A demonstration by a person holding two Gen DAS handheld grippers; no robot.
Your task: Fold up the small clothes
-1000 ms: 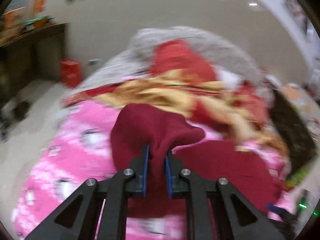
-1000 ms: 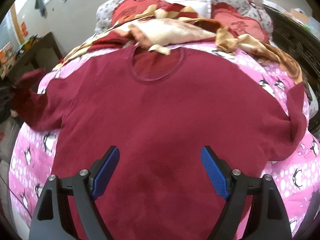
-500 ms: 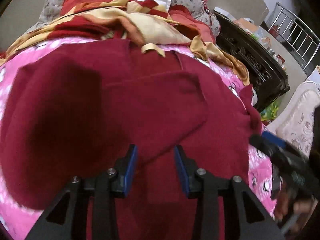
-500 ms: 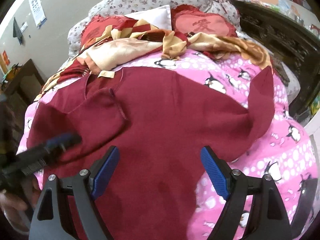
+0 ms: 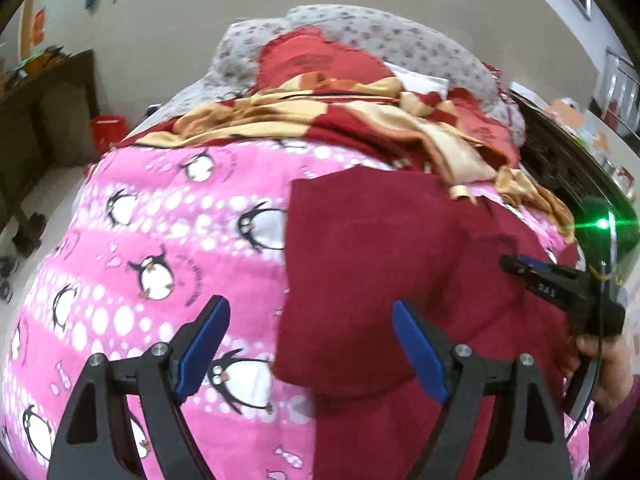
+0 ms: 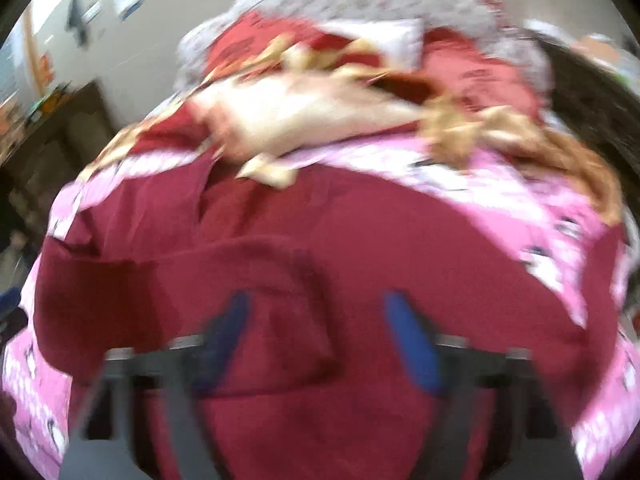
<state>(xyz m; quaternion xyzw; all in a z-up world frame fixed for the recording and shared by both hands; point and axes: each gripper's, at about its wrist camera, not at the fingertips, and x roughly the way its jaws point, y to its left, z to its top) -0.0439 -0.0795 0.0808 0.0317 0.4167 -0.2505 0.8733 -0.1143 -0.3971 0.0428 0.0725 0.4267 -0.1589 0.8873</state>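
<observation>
A dark red long-sleeved top [image 5: 384,264] lies on a pink penguin-print bedcover [image 5: 160,248]. Its left sleeve is folded in over the body, leaving a straight left edge. My left gripper [image 5: 308,344] is open and empty, hovering above that folded edge. My right gripper [image 5: 520,266] enters the left wrist view from the right, over the top. In the blurred right wrist view the right gripper [image 6: 320,336] is open and empty above the top [image 6: 360,240], with the folded sleeve just ahead of it.
A red and gold blanket [image 5: 340,120] and grey floral pillows [image 5: 360,36] are heaped at the head of the bed. A dark wooden cabinet [image 5: 44,112] and a red bin [image 5: 108,130] stand at the left. Dark furniture [image 5: 560,168] borders the bed's right side.
My left gripper carried the left sleeve across onto the top's body, let it go and opened wide, then drew back to the left. My right gripper stayed open and is moving fast now.
</observation>
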